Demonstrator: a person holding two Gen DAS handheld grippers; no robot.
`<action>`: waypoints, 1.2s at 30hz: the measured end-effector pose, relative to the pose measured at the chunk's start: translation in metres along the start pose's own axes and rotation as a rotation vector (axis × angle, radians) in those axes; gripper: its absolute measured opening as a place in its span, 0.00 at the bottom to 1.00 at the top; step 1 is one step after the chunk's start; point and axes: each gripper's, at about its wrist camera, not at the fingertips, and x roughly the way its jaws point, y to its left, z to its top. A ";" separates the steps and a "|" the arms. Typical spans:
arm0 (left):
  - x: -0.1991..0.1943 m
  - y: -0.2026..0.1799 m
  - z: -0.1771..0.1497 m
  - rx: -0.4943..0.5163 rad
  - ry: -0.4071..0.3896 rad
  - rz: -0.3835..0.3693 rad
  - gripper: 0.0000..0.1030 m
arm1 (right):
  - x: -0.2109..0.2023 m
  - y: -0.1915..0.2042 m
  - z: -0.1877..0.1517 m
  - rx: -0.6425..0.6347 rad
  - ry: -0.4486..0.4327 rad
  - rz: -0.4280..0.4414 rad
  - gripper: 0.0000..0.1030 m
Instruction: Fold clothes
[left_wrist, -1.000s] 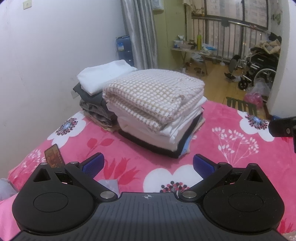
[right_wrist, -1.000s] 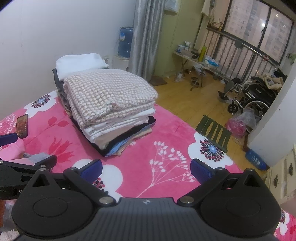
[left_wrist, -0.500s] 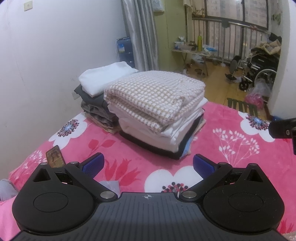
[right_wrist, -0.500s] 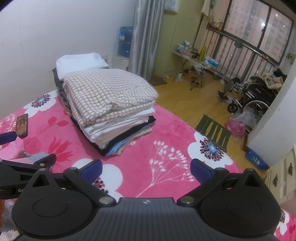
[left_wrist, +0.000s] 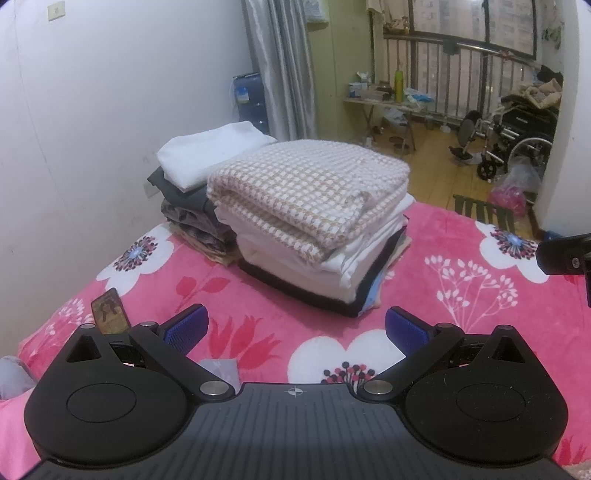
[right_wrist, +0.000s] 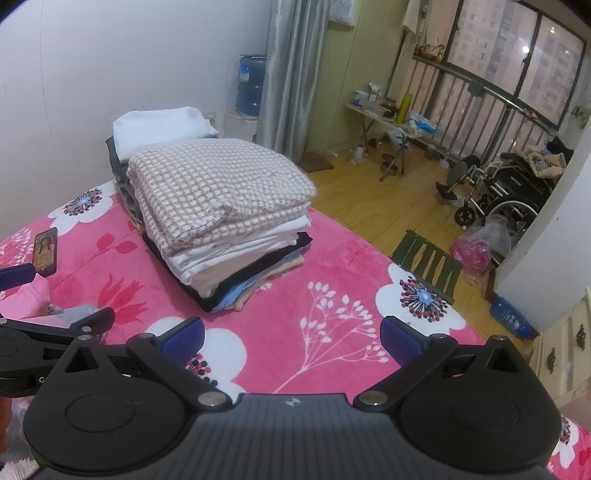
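Pink blanket (left_wrist: 461, 314): bed cover, nothing shifted since a second ago.
Folded stack (left_wrist: 314, 218): twelve o'clock, unchanged.
Left gripper (left_wrist: 293, 328): jaws spread, empty, still hovering.
Right gripper (right_wrist: 291, 334): likewise spread, empty.

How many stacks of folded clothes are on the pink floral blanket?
2. The nearer stack topped by a beige-and-white checked knit, mid-blanket; the stack topped by a white folded cloth behind it, by the wall. Others may lie out of frame.
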 end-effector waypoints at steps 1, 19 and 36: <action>0.001 0.000 0.000 0.002 0.002 0.001 1.00 | 0.000 0.000 0.000 0.000 -0.001 0.001 1.00; -0.002 -0.002 0.002 0.001 -0.004 0.017 1.00 | -0.005 0.002 0.001 -0.011 -0.020 -0.004 1.00; -0.005 -0.004 0.003 0.018 -0.019 0.033 1.00 | -0.008 0.003 0.002 -0.015 -0.032 -0.006 1.00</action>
